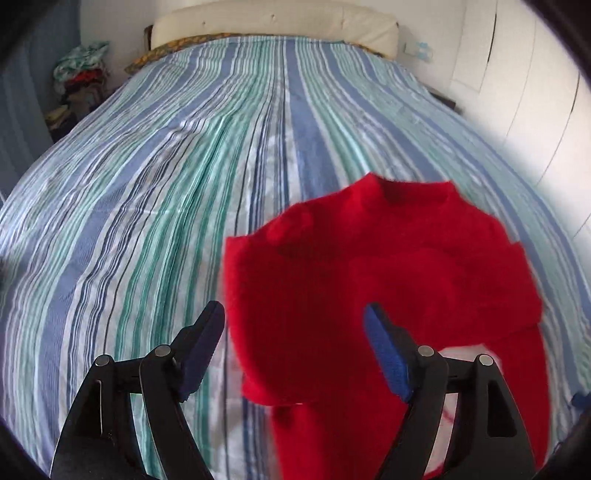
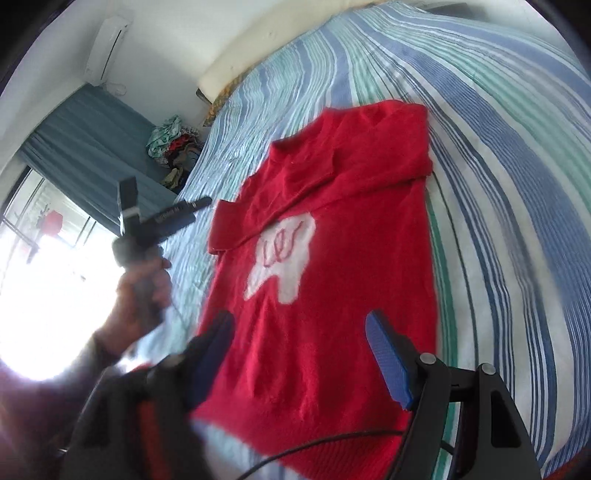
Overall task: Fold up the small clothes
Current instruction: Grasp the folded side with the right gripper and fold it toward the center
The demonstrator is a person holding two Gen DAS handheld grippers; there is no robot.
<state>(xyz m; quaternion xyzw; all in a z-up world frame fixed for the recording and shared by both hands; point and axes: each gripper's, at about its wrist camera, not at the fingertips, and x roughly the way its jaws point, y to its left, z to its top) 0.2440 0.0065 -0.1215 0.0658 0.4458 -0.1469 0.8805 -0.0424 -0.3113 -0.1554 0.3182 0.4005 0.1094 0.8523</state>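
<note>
A small red knitted sweater [image 2: 332,258] with a white patch [image 2: 284,254] on its front lies flat on the striped bedspread [image 2: 498,184]. Both sleeves are folded in over its chest. In the left wrist view the sweater [image 1: 369,280] lies low and to the right. My left gripper [image 1: 295,325] is open and empty above the sweater's left edge; it also shows held in a hand in the right wrist view [image 2: 166,218]. My right gripper [image 2: 299,332] is open and empty above the sweater's lower half.
The bed's white headboard [image 1: 273,22] stands at the far end. A pile of clothes [image 1: 79,77] sits beside the bed at the far left, near a blue curtain [image 2: 92,147] and a bright window. A white wardrobe [image 1: 517,74] is on the right. A black cable [image 2: 314,443] runs below my right gripper.
</note>
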